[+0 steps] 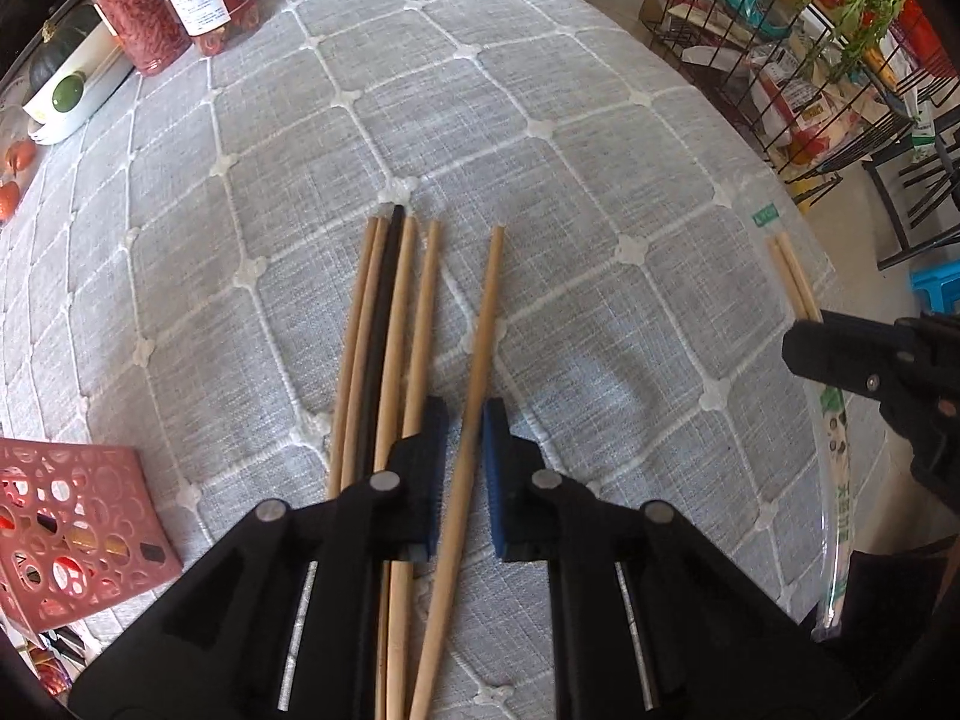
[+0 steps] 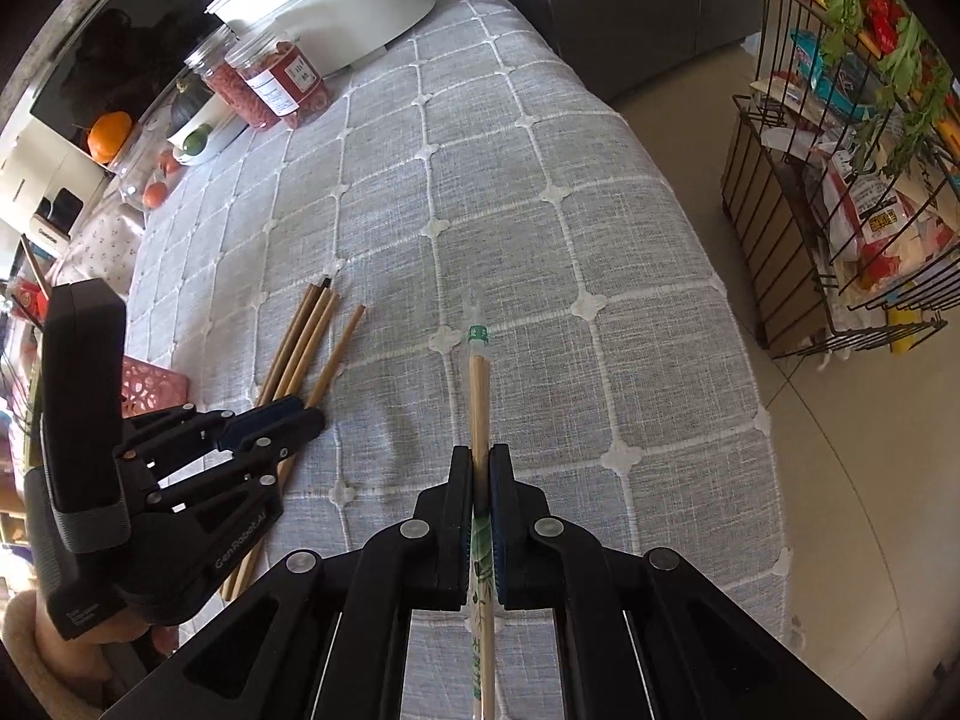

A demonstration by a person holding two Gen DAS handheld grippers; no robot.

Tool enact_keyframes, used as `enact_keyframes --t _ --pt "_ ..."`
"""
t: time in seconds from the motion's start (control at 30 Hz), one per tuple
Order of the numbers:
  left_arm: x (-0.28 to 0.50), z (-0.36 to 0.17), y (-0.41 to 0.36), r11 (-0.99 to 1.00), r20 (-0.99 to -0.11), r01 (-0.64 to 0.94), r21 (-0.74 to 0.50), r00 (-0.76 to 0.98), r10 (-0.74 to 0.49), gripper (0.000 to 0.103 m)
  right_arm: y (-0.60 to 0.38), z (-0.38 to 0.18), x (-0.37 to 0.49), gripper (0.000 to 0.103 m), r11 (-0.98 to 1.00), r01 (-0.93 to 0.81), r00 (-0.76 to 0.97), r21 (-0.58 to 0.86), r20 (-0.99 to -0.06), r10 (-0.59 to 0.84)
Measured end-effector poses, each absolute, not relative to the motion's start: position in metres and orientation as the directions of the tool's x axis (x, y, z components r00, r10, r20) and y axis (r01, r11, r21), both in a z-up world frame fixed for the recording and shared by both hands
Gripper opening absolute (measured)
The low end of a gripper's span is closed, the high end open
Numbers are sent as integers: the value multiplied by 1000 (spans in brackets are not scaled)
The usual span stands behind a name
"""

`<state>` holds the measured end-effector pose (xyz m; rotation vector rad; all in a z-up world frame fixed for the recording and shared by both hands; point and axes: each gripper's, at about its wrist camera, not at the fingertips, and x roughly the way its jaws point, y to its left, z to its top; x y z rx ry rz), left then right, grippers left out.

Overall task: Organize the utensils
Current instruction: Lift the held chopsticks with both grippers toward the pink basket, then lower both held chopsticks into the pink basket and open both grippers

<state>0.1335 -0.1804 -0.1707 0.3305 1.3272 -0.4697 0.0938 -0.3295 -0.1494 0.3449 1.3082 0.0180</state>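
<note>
Wooden chopstick lengthwise between left hand-held gripper pads, tip pointing away

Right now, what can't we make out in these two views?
- Left wrist: whether the left gripper pinches the lone chopstick; contact unclear.
- Left wrist: pink basket contents; frame edge cuts it.
- Right wrist: wrapper print, too small; right gripper covers part.

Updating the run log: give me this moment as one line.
left gripper: closed on single wooden chopstick | right gripper: shut on sleeved chopstick pair | chopstick bundle: on tablecloth
</note>
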Motion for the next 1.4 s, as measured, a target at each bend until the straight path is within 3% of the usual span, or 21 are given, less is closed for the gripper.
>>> enact_keyframes --t 0.07,0.4,0.77,1.1,1.4 --pt "132 -170 -179 863 -975 505 -16 182 -125 8 -327 -149 94 5 949 178 269 261 -940 208" --pt "99 -114 -149 848 -917 530 -3 337 -214 7 -311 -124 94 5 950 127 338 284 -913 227" --pt "45 -43 -85 858 -784 514 0 532 -319 7 -266 -67 84 5 961 -19 496 277 -832 249" --pt "26 20 -22 908 -577 406 -98 720 -384 7 -236 -14 75 5 951 -101 660 293 -695 285" --pt "22 42 21 964 -367 239 -118 891 -266 7 -204 9 74 5 944 -146 734 297 -607 305"
